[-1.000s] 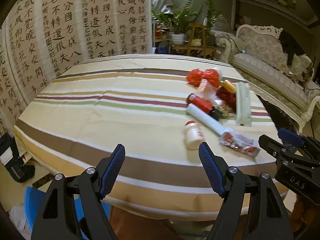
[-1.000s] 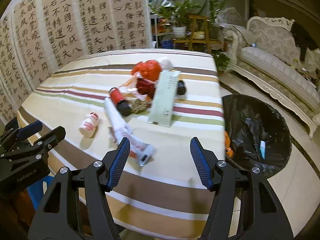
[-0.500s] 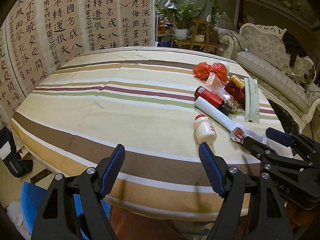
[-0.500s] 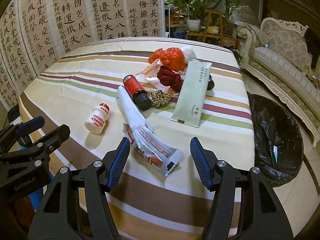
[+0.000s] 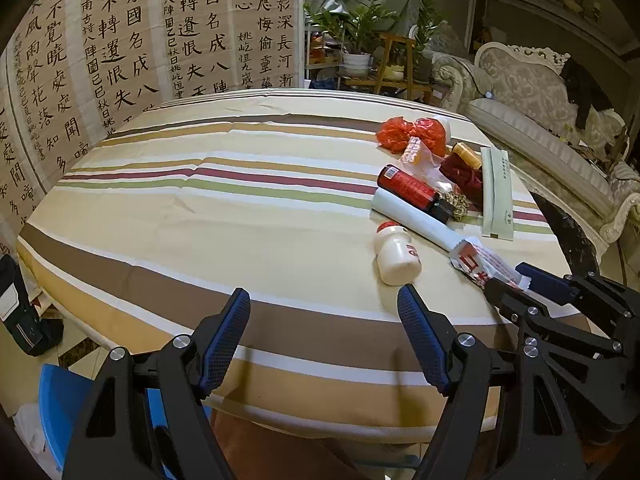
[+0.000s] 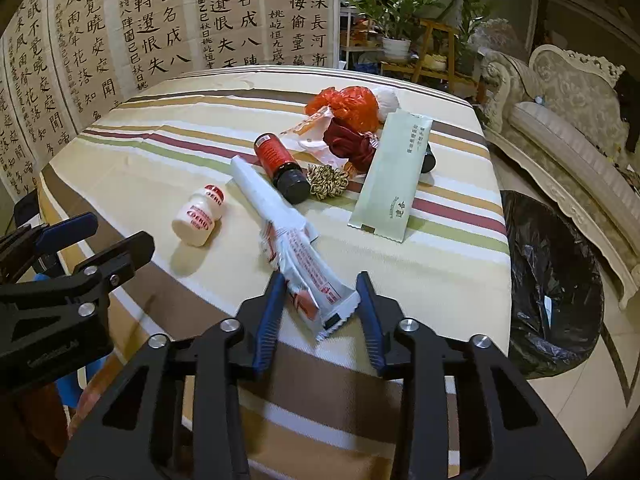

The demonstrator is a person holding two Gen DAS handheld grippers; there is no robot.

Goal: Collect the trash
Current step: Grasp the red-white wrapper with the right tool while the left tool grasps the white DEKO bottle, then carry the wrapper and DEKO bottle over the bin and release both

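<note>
Closing around the near end of the red-and-white snack wrapper [image 6: 316, 280], the right gripper [image 6: 320, 308] has that crimped end between its jaws; the pads look just short of pressing it, though I cannot be sure. The wrapper's long axis runs away from the gripper, far and slightly left, toward a white paper tube [image 6: 260, 188]. The left gripper [image 5: 324, 340] hangs wide open and empty over the near table edge, farther from the wrapper. A small white bottle [image 6: 200, 216] lies left of the wrapper. Right of the striped table [image 6: 440, 248], the black-lined trash bin [image 6: 560, 280] waits on the floor.
</note>
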